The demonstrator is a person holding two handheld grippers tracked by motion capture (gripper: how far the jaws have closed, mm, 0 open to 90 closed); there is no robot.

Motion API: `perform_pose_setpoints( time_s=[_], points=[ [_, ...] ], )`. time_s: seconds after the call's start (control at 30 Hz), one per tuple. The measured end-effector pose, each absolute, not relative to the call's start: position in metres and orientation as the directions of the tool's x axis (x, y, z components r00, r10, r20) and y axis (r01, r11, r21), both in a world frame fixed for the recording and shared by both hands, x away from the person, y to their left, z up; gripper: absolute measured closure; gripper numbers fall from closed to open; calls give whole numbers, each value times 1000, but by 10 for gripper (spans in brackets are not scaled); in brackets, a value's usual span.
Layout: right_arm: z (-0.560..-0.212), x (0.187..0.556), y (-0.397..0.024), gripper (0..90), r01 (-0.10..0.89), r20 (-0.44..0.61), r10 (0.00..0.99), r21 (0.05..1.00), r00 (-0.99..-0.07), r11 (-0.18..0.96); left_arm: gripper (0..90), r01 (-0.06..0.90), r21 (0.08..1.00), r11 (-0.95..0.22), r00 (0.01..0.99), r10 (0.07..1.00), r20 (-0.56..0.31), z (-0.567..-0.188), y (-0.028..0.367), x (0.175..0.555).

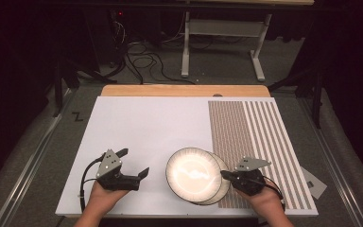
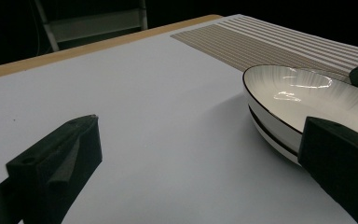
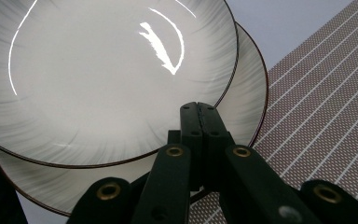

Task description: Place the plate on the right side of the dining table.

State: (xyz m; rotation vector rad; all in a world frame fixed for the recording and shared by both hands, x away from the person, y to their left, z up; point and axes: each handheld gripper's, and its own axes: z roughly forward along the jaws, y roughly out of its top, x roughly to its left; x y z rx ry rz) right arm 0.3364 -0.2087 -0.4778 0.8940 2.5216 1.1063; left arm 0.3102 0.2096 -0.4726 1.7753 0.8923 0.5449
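I see two white plates with dark rims stacked near the front of the counter (image 1: 137, 123), the top plate (image 1: 193, 172) shifted left over the bottom plate (image 1: 223, 189), which overlaps the striped mat (image 1: 255, 142). My left gripper (image 1: 133, 163) hovers just left of the stack, its fingers (image 2: 56, 158) spread wide with nothing between them. My right gripper (image 1: 226, 175) sits at the stack's right edge, fingers (image 3: 199, 126) pressed together over the bottom plate's rim. I can read no writing or brand anywhere.
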Motion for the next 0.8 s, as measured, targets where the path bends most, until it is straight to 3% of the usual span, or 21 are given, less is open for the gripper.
perform_pose_setpoints(
  time_s=[0.8],
  points=[
    [-478,336,-209,900,441,25,628,733,-778,518,2,315,928,-198,623,781,-45,-472,209,310]
  ],
)
